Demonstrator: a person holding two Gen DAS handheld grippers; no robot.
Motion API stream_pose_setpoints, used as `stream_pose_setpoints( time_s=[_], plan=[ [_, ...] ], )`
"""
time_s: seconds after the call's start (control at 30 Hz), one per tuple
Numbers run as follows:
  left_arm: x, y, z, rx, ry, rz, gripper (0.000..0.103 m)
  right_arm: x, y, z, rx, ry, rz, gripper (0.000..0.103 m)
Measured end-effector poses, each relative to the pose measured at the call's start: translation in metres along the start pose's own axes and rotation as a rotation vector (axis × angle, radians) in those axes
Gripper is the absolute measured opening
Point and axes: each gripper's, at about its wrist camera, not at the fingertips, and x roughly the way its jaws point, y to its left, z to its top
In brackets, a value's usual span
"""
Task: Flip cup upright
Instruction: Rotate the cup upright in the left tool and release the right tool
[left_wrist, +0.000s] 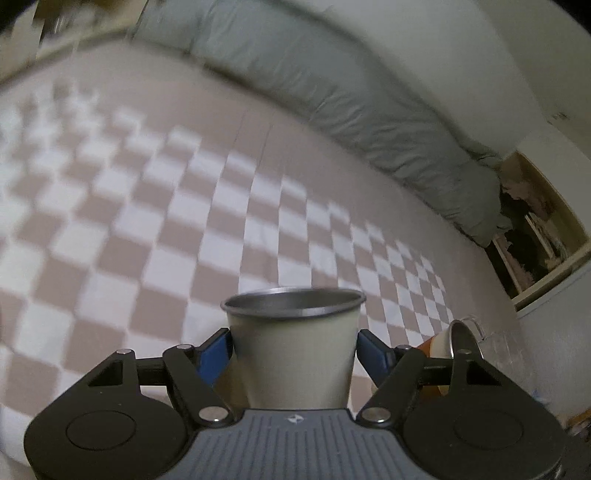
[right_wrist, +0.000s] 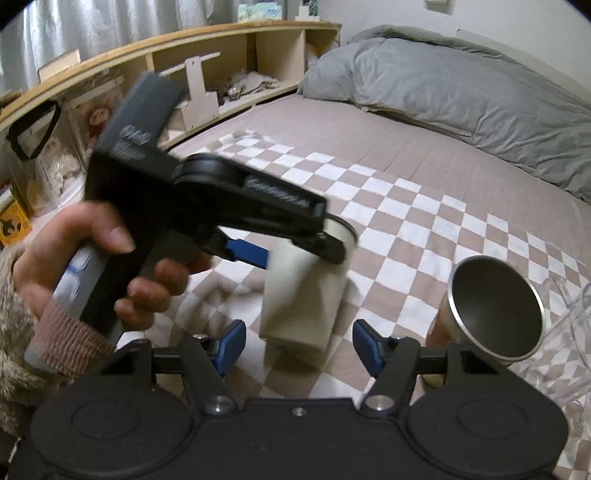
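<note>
My left gripper (left_wrist: 293, 347) is shut on a cream cup (left_wrist: 293, 354) with a metal rim, mouth up, held just above the checkered bedspread. In the right wrist view the same cup (right_wrist: 301, 295) hangs upright in the left gripper (right_wrist: 295, 251), slightly tilted, its base close to the bed. My right gripper (right_wrist: 299, 349) is open and empty, right in front of the cup's base. A second metal-lined cup (right_wrist: 495, 314) lies on its side at the right, mouth toward the camera; it also shows in the left wrist view (left_wrist: 454, 341).
A checkered beige and white bedspread (right_wrist: 406, 229) covers the bed. A grey duvet (right_wrist: 461, 85) lies along the far side. A wooden headboard shelf (right_wrist: 207, 62) stands behind. A clear glass vessel (right_wrist: 569, 332) lies at the right edge.
</note>
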Motion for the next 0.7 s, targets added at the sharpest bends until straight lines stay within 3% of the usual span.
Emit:
stream_pose_setpoints(
  time_s=[0.2,0.33,0.4,0.6,0.7],
  plan=[
    [-0.037,-0.022,-0.016,0.247,-0.207,0.131,0.073,-0.008,-0.006,0.003,0.008,-0.044,-0.053,0.065],
    [-0.043,-0.038,-0.033,0.458,-0.278,0.309,0.073,-0.007,-0.009,0.005,0.014,-0.046,-0.059,0.065],
    [-0.044,-0.040,-0.040,0.517,-0.278,0.357,0.073,-0.007,-0.008,0.005,0.014,-0.047,-0.060,0.065],
    [-0.046,-0.028,-0.048,0.525,-0.225,0.372,0.073,-0.006,-0.007,0.005,0.021,-0.048,-0.057,0.065],
    [-0.050,-0.022,-0.051,0.507,-0.246,0.366,0.073,-0.005,-0.007,0.005,0.023,-0.044,-0.057,0.065]
  ],
)
